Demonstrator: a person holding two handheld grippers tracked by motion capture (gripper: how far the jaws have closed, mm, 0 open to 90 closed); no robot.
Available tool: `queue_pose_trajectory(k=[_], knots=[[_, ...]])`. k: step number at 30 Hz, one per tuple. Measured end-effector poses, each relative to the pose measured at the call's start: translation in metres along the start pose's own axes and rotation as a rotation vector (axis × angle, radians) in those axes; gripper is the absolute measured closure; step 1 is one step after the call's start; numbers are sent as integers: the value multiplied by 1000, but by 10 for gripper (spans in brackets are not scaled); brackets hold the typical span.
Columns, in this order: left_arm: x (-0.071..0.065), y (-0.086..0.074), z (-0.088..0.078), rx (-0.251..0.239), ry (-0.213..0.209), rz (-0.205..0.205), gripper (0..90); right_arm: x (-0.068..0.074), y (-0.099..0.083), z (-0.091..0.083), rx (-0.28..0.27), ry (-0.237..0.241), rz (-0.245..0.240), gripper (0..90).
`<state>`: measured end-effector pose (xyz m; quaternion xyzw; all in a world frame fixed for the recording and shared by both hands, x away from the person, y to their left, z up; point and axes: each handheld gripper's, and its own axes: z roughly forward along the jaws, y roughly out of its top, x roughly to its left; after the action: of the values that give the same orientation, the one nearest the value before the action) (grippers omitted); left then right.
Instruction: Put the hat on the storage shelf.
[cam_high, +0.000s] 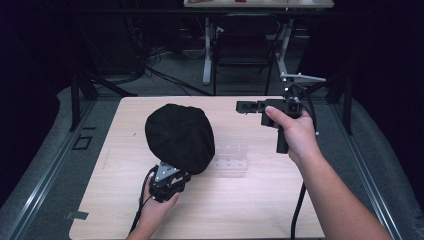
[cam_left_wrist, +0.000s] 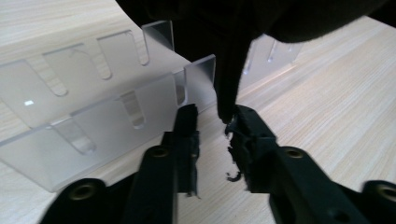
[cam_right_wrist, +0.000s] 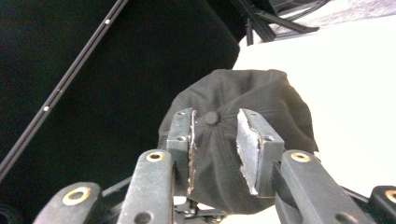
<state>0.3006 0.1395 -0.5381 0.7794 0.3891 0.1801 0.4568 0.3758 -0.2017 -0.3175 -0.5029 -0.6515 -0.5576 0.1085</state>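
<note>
Now | I see my left gripper (cam_left_wrist: 212, 122) released, fabric edge of the black cap (cam_high: 180, 137) hanging between its parted jaws | cap sits over the clear acrylic rack (cam_left_wrist: 93, 107) | my right gripper (cam_high: 245, 106) released, well apart from the cap.

Obstacles: cap (cam_high: 180, 137) bulks over my left gripper (cam_high: 169, 181); clear rack (cam_high: 231, 159) just beside it, mid-table. Free room: bare table (cam_high: 250, 210) near edge, right side under my right gripper (cam_high: 243, 106), and left strip past the cap.
</note>
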Motion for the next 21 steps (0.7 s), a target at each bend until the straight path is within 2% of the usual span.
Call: queue_pose_trajectory(k=[5,9,15,18,21], knots=[[4,0,-11,-30,-20,-22,552,0,-4,-8,-8,-60,-39,614],[7,0,-19,-40,-24,-28,493,-1,-7,-13,-22,-61,-40,596],[12,-4,-31,-12,-25,-37,478,-4,-14,-24,-26,-101,-56,584],[17,-6,-38,-2,-24,-61,469,-7,-18,-30,-29,-125,-65,578],[22,-7,-44,2,-20,-83,464,-10,-22,-34,-26,-173,-86,578]])
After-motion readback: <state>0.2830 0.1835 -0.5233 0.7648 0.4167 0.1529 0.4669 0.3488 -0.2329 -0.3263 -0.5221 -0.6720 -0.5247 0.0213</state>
